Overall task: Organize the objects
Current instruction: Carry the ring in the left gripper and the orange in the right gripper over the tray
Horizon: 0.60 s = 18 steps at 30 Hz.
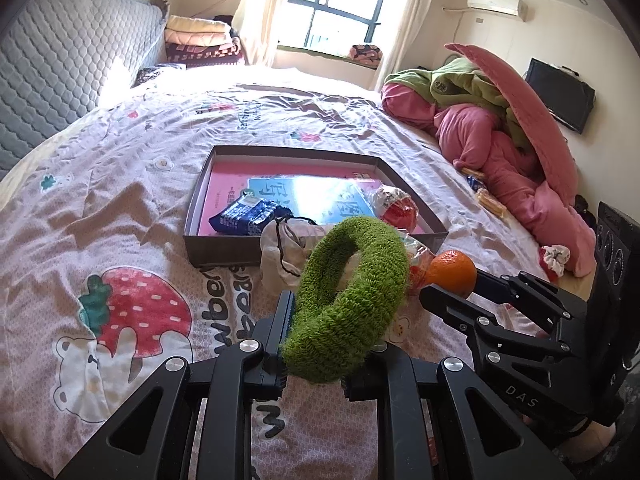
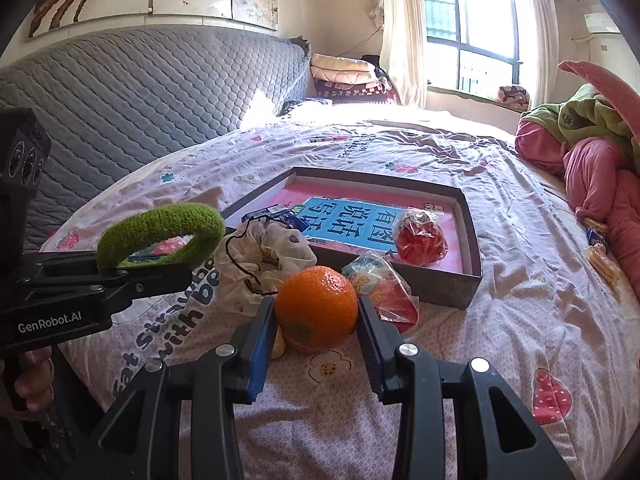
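The left hand-held gripper (image 1: 316, 344) pinches a green knitted ring (image 1: 352, 296), lifted above the bedspread (image 1: 120, 184) just in front of the box (image 1: 224, 248). Right of it, the right hand-held gripper (image 2: 316, 320) clamps an orange (image 2: 316, 306) near the box's front wall, beside a cream drawstring pouch (image 2: 260, 260) and a snack packet (image 2: 380, 284).

Daylight from the window (image 1: 340, 4) blows out the far bed (image 1: 160, 128) and glares, with fisheye bending and dark corners.
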{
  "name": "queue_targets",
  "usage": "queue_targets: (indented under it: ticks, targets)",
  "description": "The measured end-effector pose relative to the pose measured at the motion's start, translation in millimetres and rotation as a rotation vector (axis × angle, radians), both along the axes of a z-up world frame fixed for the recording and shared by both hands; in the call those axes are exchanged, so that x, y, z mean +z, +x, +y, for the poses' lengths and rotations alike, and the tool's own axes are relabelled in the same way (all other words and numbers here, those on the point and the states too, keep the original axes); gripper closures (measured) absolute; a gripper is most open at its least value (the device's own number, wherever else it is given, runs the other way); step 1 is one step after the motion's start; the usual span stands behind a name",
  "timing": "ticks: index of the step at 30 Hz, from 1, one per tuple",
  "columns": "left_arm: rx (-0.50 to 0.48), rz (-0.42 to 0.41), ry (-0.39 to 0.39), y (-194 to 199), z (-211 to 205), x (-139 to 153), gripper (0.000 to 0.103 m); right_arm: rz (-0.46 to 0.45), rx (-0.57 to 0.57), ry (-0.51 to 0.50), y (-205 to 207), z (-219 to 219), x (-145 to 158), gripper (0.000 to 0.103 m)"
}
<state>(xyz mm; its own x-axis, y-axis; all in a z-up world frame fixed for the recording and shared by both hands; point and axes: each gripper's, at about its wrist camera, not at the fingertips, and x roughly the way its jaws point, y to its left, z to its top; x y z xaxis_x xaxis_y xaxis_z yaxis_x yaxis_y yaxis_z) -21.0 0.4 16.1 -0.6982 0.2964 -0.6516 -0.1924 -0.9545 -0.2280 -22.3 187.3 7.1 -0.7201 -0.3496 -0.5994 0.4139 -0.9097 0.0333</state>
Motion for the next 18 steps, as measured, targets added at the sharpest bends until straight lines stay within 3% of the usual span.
queue_targets:
  ticks: [18]
  targets:
    - [-0.014, 0.092, 0.008, -29, 8, 53, 0.083, 0.064, -0.031, -0.017, -20, 12, 30, 0.063]
